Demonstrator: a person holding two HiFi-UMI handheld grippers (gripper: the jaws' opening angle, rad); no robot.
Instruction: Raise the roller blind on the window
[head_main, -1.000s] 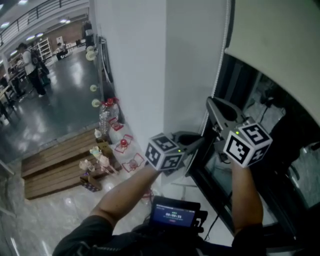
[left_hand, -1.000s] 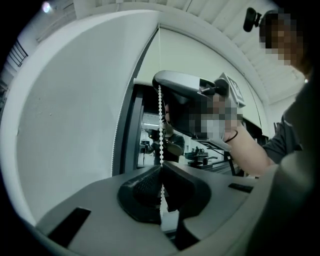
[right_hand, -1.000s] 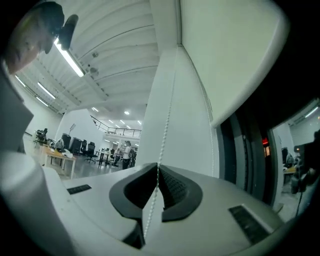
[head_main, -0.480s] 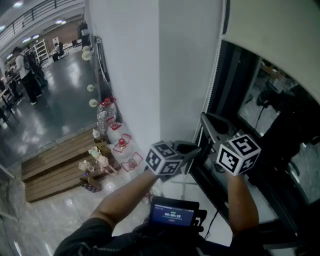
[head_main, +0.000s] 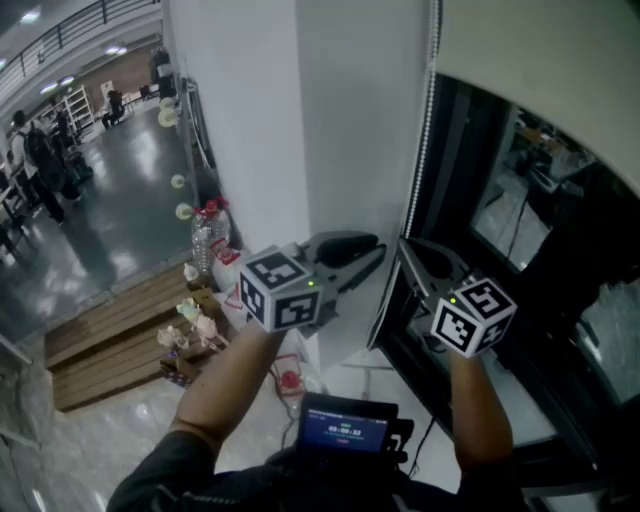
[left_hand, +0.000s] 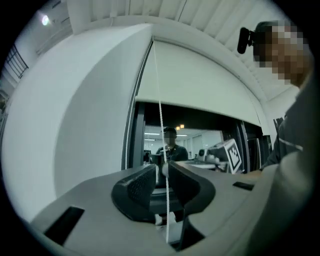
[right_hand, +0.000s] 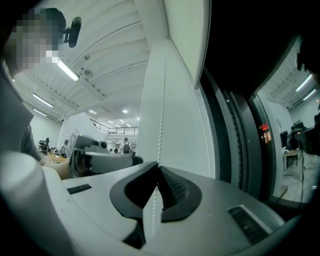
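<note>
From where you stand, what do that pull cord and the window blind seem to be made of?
The thin white beaded pull chain looks like small plastic beads on a string: tiny round links show along it, smooth and white. The pale cream roller blind looks like matte fabric or a vinyl sheet: flat, opaque and without shine. Any weave is too fine to tell.

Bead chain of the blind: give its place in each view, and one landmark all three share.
Head view: the bead chain runs down from the top edge, right of centre.
Left gripper view: centre, hanging between the left gripper's jaws, which have just been opening.
Right gripper view: centre, pinched by the right gripper.
Shared landmark: the white wall beside the chain.
</note>
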